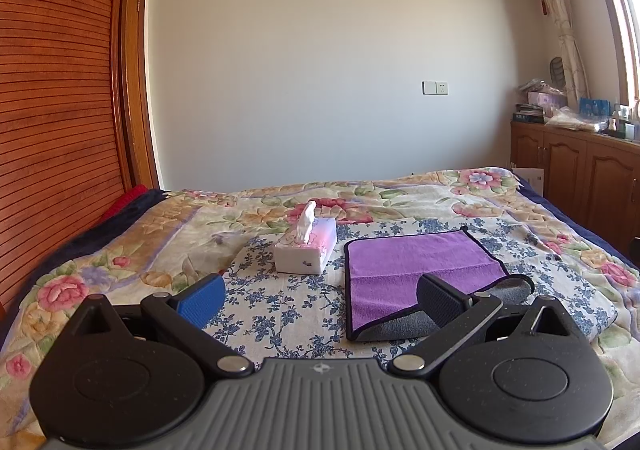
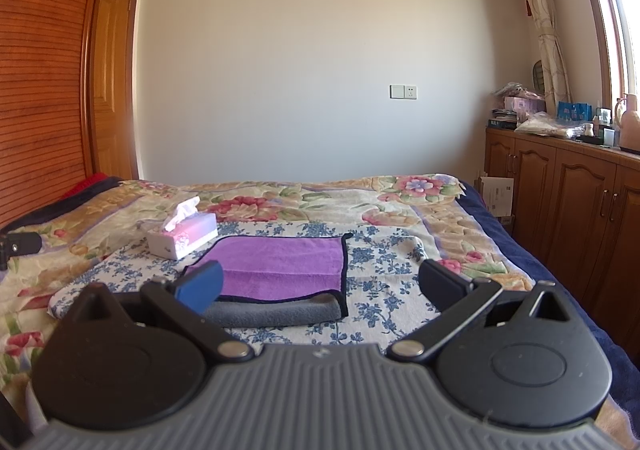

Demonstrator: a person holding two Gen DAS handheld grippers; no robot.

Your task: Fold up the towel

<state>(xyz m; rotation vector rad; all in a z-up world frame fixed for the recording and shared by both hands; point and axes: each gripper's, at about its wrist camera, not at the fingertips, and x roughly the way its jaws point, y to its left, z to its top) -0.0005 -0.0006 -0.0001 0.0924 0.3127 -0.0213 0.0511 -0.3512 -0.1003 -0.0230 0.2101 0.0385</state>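
Left claw agape, near towel front edge; right claw agape.

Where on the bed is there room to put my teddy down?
Free patches: the blue-flowered cloth right of the purple towel, and the big floral blanket behind it, toward the wall. It is crowded on the left, where the tissue box sits close to the towel's corner.

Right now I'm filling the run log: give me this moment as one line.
stage: mid-fold | towel: near edge rolled, grey side up, on bed | left tool: open | right tool: open | tissue box: left of towel
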